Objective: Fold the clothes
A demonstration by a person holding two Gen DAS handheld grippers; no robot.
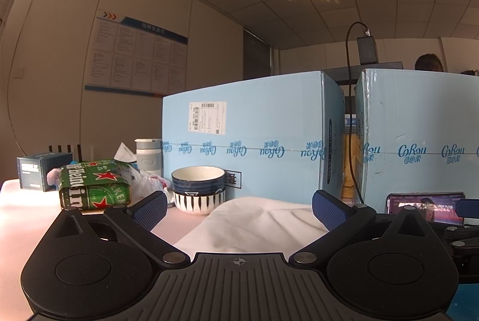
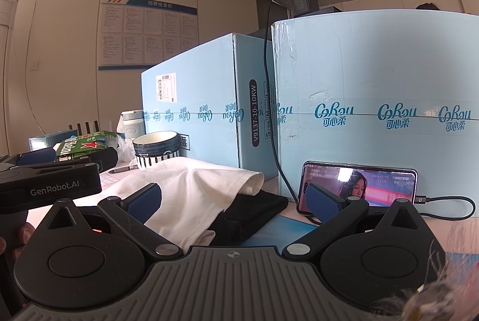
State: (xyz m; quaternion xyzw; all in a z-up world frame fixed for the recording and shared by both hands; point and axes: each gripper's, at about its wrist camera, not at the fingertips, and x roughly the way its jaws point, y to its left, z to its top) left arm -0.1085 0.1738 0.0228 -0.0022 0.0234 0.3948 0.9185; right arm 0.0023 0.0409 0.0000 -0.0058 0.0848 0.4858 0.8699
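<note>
A white T-shirt [image 2: 191,189] lies crumpled on the table, partly over a black garment [image 2: 257,207]. In the left wrist view the white shirt [image 1: 254,225] lies between and just beyond my fingers. My left gripper [image 1: 239,210] is open and empty, low over the shirt; its body also shows in the right wrist view [image 2: 51,177] at the left. My right gripper [image 2: 233,201] is open and empty, with the shirt's edge and the black garment between its fingers.
Two light blue cartons [image 2: 194,99] [image 2: 374,99] stand behind the clothes. A phone [image 2: 359,186] on a cable leans on the right carton. Stacked bowls [image 1: 199,189], a green Heineken pack [image 1: 92,186], a flask [image 1: 148,153] and a pen [image 2: 122,169] sit at the left.
</note>
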